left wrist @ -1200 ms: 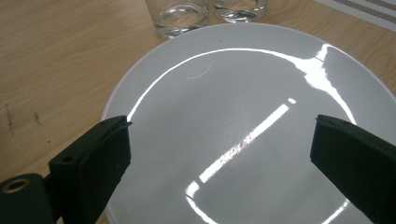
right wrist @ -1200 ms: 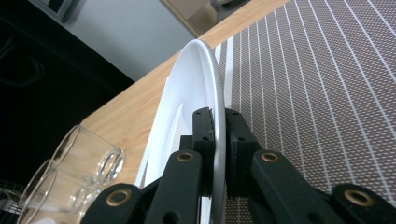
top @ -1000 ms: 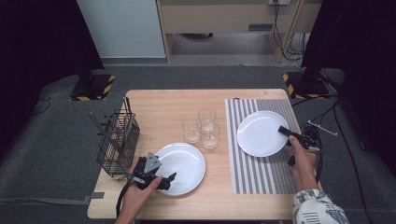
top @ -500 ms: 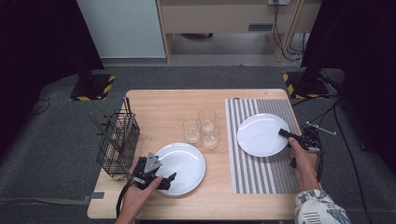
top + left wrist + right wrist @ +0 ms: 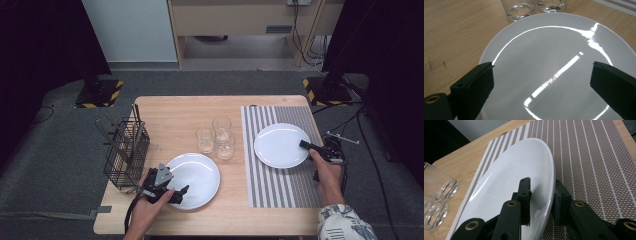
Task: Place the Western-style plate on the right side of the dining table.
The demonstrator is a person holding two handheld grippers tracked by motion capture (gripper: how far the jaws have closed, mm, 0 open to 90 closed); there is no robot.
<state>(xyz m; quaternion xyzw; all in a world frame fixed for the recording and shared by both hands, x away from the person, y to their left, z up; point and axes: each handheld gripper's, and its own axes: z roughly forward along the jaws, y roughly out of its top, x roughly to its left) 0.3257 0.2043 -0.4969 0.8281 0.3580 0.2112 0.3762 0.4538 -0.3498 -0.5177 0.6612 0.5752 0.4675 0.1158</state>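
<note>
Right gripper view: right tongs (image 5: 541,200) just loosening astride plate rim (image 5: 549,170); left tongs (image 5: 541,82) wide over second plate (image 5: 544,50).

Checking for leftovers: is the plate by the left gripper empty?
Empty: the plate shows bare glossy white between the left gripper jaws.

A lab-like test room: hazard-taped stand bases (image 5: 100,95), loose cables (image 5: 302,30), dark curtains around one wooden table (image 5: 175,115).

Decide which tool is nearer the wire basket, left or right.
Left. The left tool sits at the near plate's edge, right beside the wire basket. The right tool is across the table at the plate on the striped mat.
</note>
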